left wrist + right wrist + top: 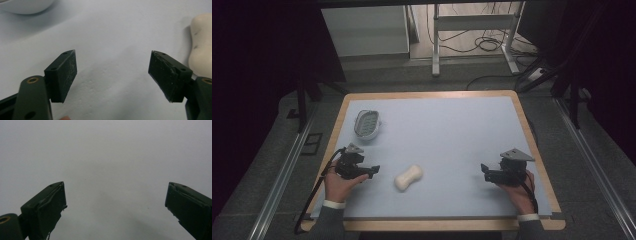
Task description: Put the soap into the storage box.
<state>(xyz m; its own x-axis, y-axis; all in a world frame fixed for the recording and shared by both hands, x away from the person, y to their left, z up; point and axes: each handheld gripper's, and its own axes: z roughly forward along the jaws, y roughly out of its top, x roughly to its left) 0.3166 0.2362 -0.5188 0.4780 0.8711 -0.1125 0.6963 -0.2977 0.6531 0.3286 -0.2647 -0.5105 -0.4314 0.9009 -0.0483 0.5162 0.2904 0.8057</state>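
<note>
A pale blue mat (447, 135) covered a wooden-edged table (532, 145), and the soap (408, 177), a cream bar pinched in at its middle, served as the landmark. It lay flat on the mat toward the near edge, somewhat left of the middle.

Beyond the soap and to its left, well apart from it, sat the dish (366, 123), a small oval grey tray with a ribbed or slotted floor. Nothing lay in it as far as the high view showed. In the left gripper view a curved pale rim (25, 6) crossed the top left corner, probably this same dish, though too little of it showed to be sure.

The left gripper (371, 171) was held in the person's left hand (341, 184) just left of the soap, apart from it, jaws pointing toward it. Its own view showed the left gripper (112, 71) with jaws spread wide over bare mat, gripping nothing, and the soap (201, 47) just past the right-hand jaw.

The right gripper (486, 172) was held in the right hand (518, 191), well to the right of the soap, jaws pointing back toward it. In its own view the right gripper (115, 197) stood wide apart and empty, with plain mat (107, 157) ahead of it
</note>
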